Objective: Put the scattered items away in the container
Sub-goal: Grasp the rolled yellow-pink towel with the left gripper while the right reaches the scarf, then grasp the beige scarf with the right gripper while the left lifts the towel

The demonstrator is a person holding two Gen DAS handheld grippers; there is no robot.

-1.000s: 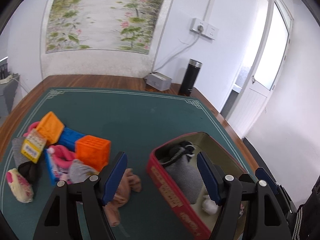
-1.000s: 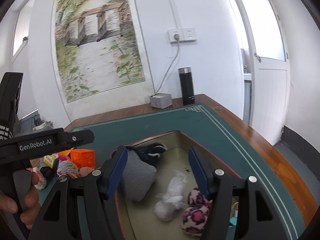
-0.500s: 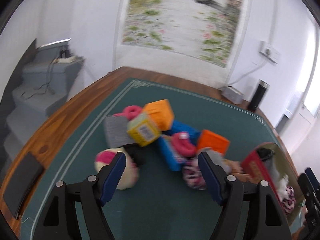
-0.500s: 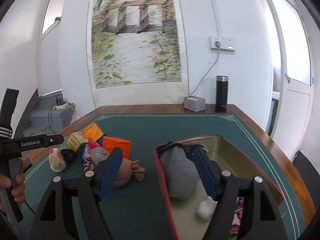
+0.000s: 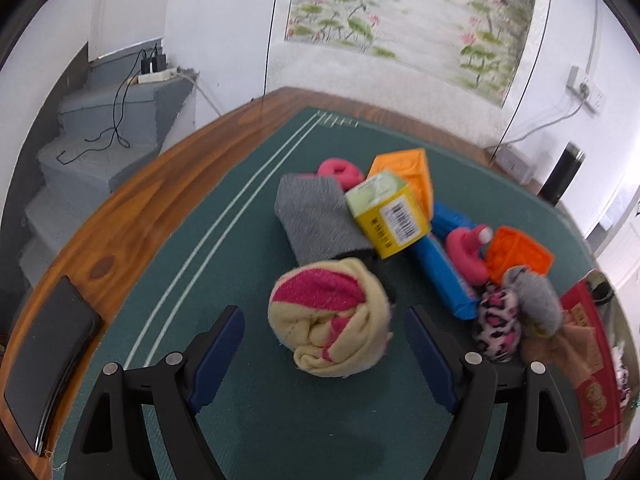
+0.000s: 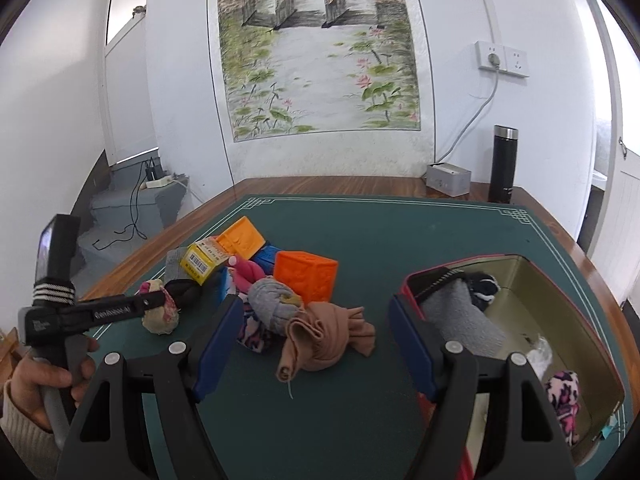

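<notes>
A cream and pink rolled sock (image 5: 328, 316) lies on the green mat just ahead of my left gripper (image 5: 322, 320), whose fingers stand open on either side of it, not touching. Behind it sits the pile: grey cloth (image 5: 316, 216), yellow box (image 5: 384, 212), orange cubes (image 5: 520, 256), blue pack (image 5: 440, 276) and leopard sock (image 5: 496, 320). My right gripper (image 6: 316, 308) is open and empty, with a tan sock (image 6: 324, 340) lying between and just beyond its fingers. The red tin (image 6: 412, 284) at the right holds a grey sock (image 6: 460, 316) and other soft items.
A black flat device (image 5: 44, 360) lies on the wooden table edge at the left. A black flask (image 6: 502, 164) and a grey box (image 6: 448, 178) stand at the back. A hand (image 6: 40, 380) holds the left gripper's handle. Grey stairs are beyond the table's left side.
My left gripper has swung left from the tin to the pile and closed in on the cream and pink sock. The right gripper has shifted left from over the tin to the tan sock.
</notes>
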